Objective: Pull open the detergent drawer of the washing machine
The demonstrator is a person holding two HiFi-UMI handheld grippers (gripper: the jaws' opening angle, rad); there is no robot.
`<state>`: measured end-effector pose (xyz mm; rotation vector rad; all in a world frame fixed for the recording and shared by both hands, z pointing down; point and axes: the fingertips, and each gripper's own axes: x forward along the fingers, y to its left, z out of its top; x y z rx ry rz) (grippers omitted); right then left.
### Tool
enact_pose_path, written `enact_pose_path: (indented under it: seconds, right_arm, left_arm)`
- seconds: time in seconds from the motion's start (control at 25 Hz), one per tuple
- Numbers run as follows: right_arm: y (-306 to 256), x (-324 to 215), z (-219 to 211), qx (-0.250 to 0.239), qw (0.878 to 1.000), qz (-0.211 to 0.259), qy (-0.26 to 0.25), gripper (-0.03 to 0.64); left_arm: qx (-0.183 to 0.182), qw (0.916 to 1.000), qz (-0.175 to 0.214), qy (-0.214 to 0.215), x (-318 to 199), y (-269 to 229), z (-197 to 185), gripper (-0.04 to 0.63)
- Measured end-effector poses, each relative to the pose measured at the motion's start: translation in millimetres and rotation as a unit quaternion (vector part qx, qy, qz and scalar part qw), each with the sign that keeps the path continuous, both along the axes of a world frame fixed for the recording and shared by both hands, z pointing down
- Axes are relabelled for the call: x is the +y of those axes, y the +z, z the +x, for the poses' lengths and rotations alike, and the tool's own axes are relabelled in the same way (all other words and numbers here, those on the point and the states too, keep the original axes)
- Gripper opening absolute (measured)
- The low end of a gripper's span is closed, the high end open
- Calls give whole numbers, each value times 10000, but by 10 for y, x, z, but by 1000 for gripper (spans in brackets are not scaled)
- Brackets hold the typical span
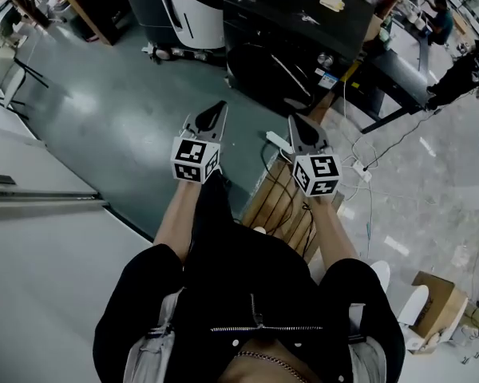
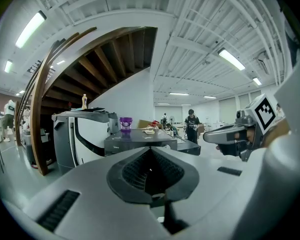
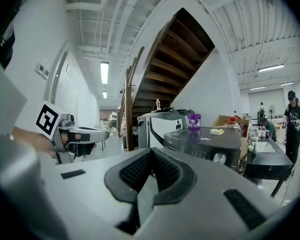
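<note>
The washing machine (image 1: 303, 38) is a black box standing some way ahead of me, with a knob (image 1: 326, 60) on its front panel; I cannot make out its detergent drawer. It shows in the left gripper view as a dark box (image 2: 140, 139) and in the right gripper view (image 3: 205, 141) with its knob (image 3: 220, 158). My left gripper (image 1: 215, 110) (image 2: 150, 151) is shut and empty, held roughly level in the air. Beside it, my right gripper (image 1: 299, 122) (image 3: 151, 153) is shut on nothing. Both point toward the machine from well short of it.
A purple cup (image 3: 193, 120) stands on the machine. A white appliance (image 1: 195, 6) stands to its left. A wooden crate (image 1: 283, 206), a power strip (image 1: 279, 142) with cables and a cardboard box (image 1: 435, 302) are on the floor. A person (image 3: 291, 124) stands at the far right.
</note>
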<state>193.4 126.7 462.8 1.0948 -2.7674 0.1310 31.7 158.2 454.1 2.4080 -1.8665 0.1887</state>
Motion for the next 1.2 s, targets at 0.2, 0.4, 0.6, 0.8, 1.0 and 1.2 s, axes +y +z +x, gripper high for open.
enact_pose_path:
  seconds: [0.2,0.4,0.6,0.8,1.0,1.2]
  right_arm:
    - [8,-650,-553,185,9998,-72,4,5]
    - [-228,-1291,-1143,184,9994,-198,221,5]
    - [-653,-1656,-1579,115,9984,-368,404,6]
    - [-851,-1901,-1670,116,9973,-387,619,5]
    - [-806,-2080,-1728,170,9967,-438,662,6]
    - [-840,-2553,-1744,90,9970,-256,731,6]
  left_arm:
    - [1,9999,-9,147,-678,-10,-460,20]
    - [-29,9985,-155,527,-1329,-199,-933,20]
    - [28,9953,-383,890,-1682,-492,-1225,20]
    - [10,9931,-378,1109,-1966,-679,-1343,20]
    - [91,9921,-474,1158,-2228,-622,-1406,20]
    - [64,9921,-470,1160,-2640,-554,-1388,20]
